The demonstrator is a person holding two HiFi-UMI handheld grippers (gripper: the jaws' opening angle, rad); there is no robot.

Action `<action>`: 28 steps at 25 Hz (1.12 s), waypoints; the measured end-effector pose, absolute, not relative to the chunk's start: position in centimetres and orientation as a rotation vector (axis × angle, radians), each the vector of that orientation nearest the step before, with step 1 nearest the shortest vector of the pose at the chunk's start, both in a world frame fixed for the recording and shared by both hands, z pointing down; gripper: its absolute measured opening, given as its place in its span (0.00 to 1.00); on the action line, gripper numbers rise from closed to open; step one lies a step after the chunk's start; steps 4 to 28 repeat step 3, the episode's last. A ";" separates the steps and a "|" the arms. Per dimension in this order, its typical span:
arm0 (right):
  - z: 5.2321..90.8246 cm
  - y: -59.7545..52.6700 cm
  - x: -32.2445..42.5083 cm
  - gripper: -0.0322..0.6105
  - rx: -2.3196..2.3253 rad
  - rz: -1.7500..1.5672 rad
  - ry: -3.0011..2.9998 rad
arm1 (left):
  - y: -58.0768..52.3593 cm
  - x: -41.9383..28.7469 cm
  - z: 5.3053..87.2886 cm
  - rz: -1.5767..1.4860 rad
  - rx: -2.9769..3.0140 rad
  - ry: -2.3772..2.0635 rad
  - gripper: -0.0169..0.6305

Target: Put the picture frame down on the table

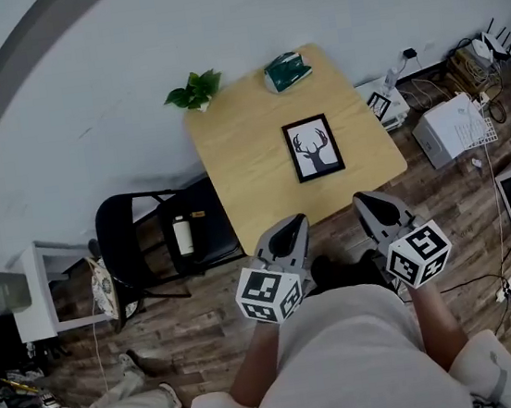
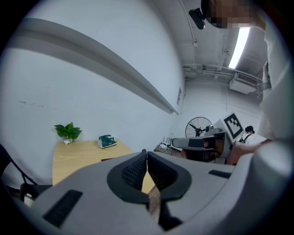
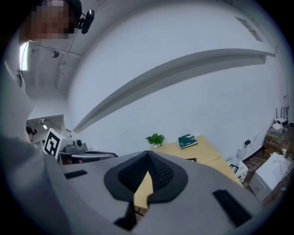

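Seen from the head view, a deer-print picture frame [image 1: 313, 147] lies flat on the wooden table [image 1: 238, 145], its long axis running away from the person. It sits ahead of and between the left gripper [image 1: 286, 225] and right gripper [image 1: 365, 199], with the right marginally nearer. The left gripper view shows its jaws clenched and empty. In the right gripper view the jaws are likewise closed on nothing.

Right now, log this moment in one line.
black deer-print picture frame: flat on light wooden table | left gripper: shut, empty | right gripper: shut, empty
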State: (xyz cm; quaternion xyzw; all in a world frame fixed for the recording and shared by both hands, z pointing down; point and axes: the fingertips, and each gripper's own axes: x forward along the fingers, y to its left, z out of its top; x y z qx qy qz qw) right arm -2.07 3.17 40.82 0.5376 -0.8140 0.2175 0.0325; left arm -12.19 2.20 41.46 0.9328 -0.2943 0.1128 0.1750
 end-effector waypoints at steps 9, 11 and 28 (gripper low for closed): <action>40.9 2.8 -2.1 0.05 1.653 0.670 -2.505 | 1.9 -12.3 41.6 0.319 2.641 -0.837 0.04; 40.9 2.8 -2.1 0.05 1.653 0.670 -2.505 | 1.9 -12.3 41.6 0.319 2.641 -0.837 0.04; 40.9 2.8 -2.1 0.05 1.653 0.670 -2.505 | 1.9 -12.3 41.6 0.319 2.641 -0.837 0.04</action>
